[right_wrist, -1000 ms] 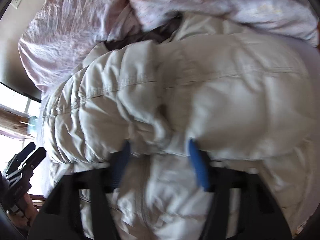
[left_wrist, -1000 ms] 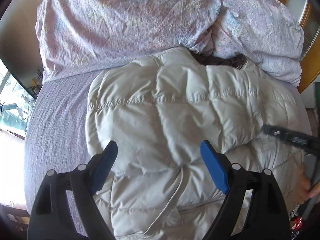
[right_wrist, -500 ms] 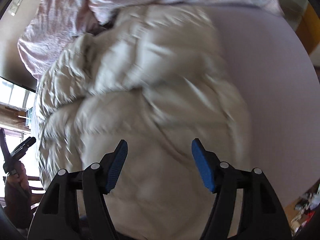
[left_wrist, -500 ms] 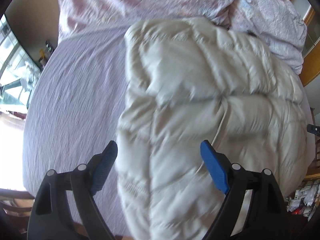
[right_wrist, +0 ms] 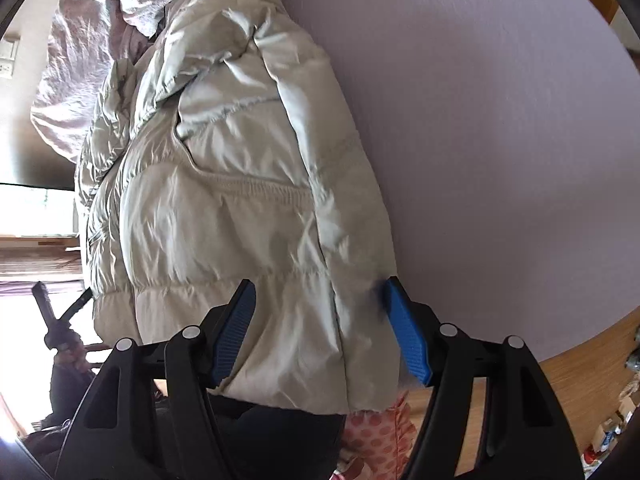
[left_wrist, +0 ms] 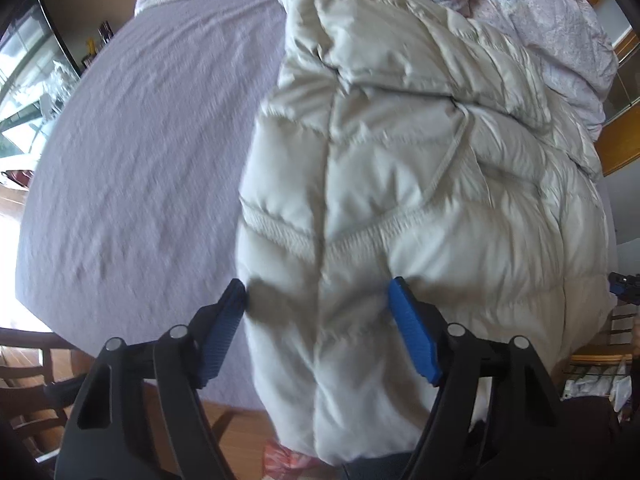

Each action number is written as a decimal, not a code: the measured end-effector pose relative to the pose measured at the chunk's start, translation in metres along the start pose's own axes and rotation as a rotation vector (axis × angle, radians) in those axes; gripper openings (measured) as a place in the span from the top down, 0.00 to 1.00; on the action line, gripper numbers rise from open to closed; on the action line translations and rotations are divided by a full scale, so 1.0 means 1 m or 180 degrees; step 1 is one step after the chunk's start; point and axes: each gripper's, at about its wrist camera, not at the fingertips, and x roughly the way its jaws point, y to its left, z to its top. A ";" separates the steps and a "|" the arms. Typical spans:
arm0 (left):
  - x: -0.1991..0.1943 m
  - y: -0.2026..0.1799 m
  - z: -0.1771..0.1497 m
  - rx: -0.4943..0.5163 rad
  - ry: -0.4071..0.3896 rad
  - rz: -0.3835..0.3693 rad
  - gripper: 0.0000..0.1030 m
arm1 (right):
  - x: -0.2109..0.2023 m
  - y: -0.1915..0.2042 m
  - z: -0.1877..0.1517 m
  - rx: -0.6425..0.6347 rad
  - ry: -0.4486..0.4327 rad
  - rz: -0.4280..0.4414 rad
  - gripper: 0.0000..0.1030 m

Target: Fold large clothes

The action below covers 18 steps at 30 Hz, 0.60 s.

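Note:
A cream puffer jacket (left_wrist: 400,184) lies folded lengthwise on the lilac bed sheet (left_wrist: 140,140), its near end hanging over the bed's front edge. It also shows in the right wrist view (right_wrist: 240,208). My left gripper (left_wrist: 318,312) is open above the jacket's near end, its blue pads (left_wrist: 412,340) apart on either side of the fabric. My right gripper (right_wrist: 318,308) is open too, over the jacket's near end by its right edge. Neither holds anything.
A crumpled pink floral duvet (left_wrist: 540,12) lies at the head of the bed, touching the jacket's far end. Bare sheet (right_wrist: 500,120) spreads to the jacket's right. Wooden floor (right_wrist: 580,380) and chairs (left_wrist: 28,380) lie beyond the bed's front edge.
Both grippers have pulled back toward the bed's front edge. The right gripper was pressed into the jacket a second ago and is now clear of it. The jacket now lies as a narrower lengthwise fold.

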 end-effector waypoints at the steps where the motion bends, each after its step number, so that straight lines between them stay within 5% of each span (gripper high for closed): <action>1: 0.002 -0.001 -0.005 0.0004 0.0017 -0.0007 0.30 | 0.001 -0.003 -0.002 0.0005 0.0031 0.0036 0.34; 8: 0.005 -0.003 -0.031 -0.0033 0.0091 -0.0099 0.36 | 0.003 -0.023 -0.013 0.0035 0.0164 0.0355 0.38; 14: 0.004 -0.002 -0.039 -0.0075 0.0115 -0.0135 0.42 | 0.006 -0.026 -0.017 0.0061 0.0166 0.0565 0.55; 18: 0.008 0.000 -0.038 -0.0118 0.0172 -0.0124 0.37 | 0.007 -0.026 -0.018 0.0000 0.0174 0.0576 0.72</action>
